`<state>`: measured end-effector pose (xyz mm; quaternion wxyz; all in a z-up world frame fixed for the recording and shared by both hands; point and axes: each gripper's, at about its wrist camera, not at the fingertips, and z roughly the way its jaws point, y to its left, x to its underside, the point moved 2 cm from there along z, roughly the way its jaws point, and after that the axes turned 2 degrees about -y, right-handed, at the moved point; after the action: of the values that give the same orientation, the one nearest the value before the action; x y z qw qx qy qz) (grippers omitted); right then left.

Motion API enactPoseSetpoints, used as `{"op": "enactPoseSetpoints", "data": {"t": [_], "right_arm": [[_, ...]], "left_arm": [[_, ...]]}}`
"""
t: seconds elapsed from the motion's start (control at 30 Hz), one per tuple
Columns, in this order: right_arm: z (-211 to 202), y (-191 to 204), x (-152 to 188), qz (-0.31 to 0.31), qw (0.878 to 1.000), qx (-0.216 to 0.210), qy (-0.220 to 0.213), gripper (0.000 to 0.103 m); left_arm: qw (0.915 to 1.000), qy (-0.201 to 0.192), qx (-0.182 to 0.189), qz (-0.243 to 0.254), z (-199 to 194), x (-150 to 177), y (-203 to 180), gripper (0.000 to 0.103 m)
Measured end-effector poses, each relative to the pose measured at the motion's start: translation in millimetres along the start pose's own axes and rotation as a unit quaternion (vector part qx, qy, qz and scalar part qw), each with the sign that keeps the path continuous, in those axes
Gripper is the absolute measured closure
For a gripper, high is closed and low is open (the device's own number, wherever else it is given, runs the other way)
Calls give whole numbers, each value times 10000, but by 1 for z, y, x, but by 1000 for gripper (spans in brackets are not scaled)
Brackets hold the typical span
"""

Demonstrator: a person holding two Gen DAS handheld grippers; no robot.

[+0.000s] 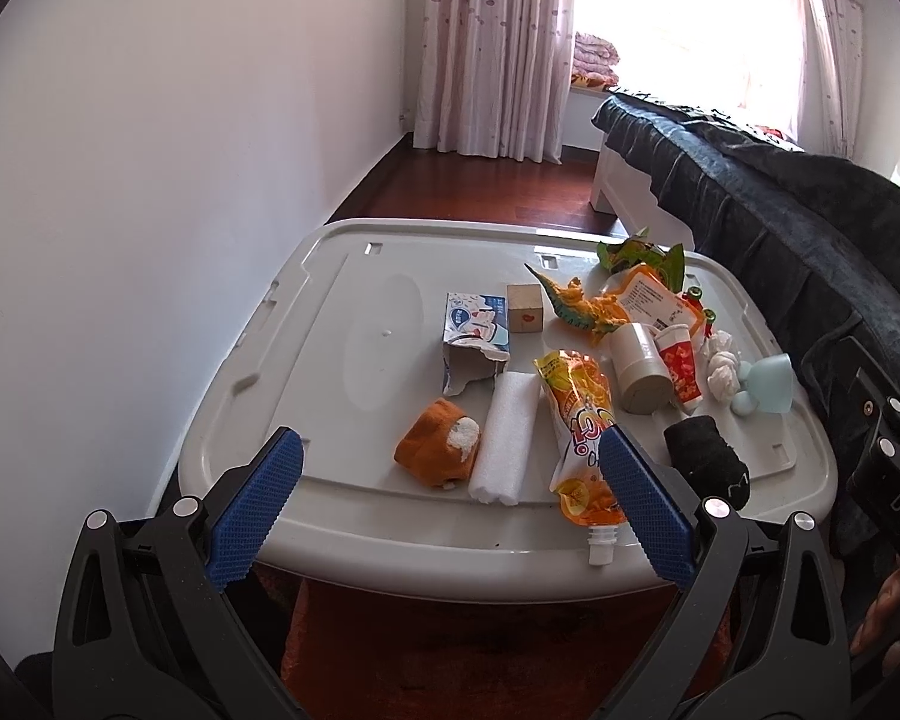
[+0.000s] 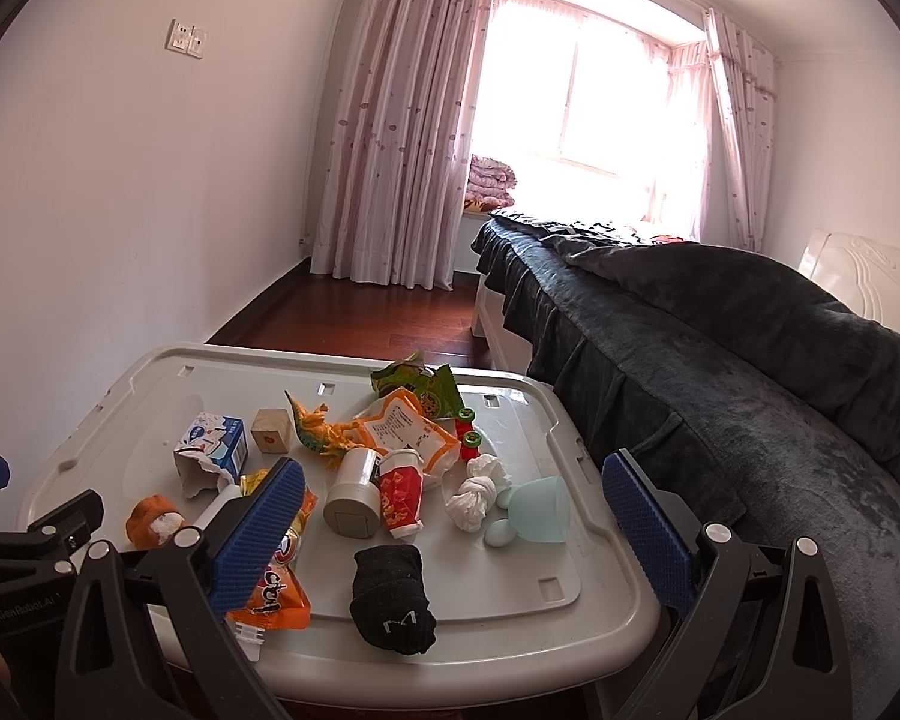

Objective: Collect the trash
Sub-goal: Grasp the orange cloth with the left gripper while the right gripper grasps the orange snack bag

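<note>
A grey plastic lid (image 1: 342, 372) serves as the table and carries the clutter. Trash on it: a torn milk carton (image 1: 474, 336), an orange juice pouch (image 1: 579, 426), a white foam strip (image 1: 507, 435), a crumpled tissue (image 1: 720, 369), a red and white cup (image 1: 681, 369) and a green wrapper (image 1: 642, 255). My left gripper (image 1: 450, 507) is open and empty above the lid's near edge. My right gripper (image 2: 450, 531) is open and empty above the lid's near right part, over a black sock (image 2: 390, 597). The carton (image 2: 210, 450) and tissue (image 2: 477, 489) also show in the right wrist view.
An orange dinosaur toy (image 1: 582, 306), a wooden cube (image 1: 525, 309), a beige cylinder (image 1: 639, 369), an orange cloth (image 1: 438, 450) and a pale blue cup (image 1: 768, 384) also lie on the lid. A bed with a dark blanket (image 2: 720, 336) stands right. A white wall is at left.
</note>
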<state>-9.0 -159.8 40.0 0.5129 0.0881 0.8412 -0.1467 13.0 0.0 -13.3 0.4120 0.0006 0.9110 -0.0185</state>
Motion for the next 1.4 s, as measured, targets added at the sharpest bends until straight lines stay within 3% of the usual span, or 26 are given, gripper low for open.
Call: {"op": "enactPoseSetpoints", "data": {"t": [0.33, 0.53, 0.77, 0.9, 1.07, 1.23, 1.4], "right_arm": [[1, 4, 0, -14, 10000, 16, -18, 5], [2, -3, 1, 38, 10000, 70, -24, 5], [0, -3, 1, -33, 10000, 65, -67, 5], [1, -7, 3, -58, 9999, 126, -57, 5], [3, -9, 2, -20, 9999, 95, -32, 5], [5, -6, 3, -76, 9999, 70, -8, 5], [6, -5, 5, -104, 9999, 76, 27, 5]], "left_arm": [[9990, 394, 188, -77, 30, 20, 28, 7], [9968, 563, 534, -173, 53, 34, 37, 7], [9972, 493, 419, 374, 86, 24, 23, 10], [9959, 662, 493, 380, 112, 23, 26, 26], [9964, 738, 325, 263, 130, 24, 36, 28], [9957, 793, 425, 221, 138, 27, 38, 37], [9939, 755, 701, 394, 140, 28, 27, 73]]}}
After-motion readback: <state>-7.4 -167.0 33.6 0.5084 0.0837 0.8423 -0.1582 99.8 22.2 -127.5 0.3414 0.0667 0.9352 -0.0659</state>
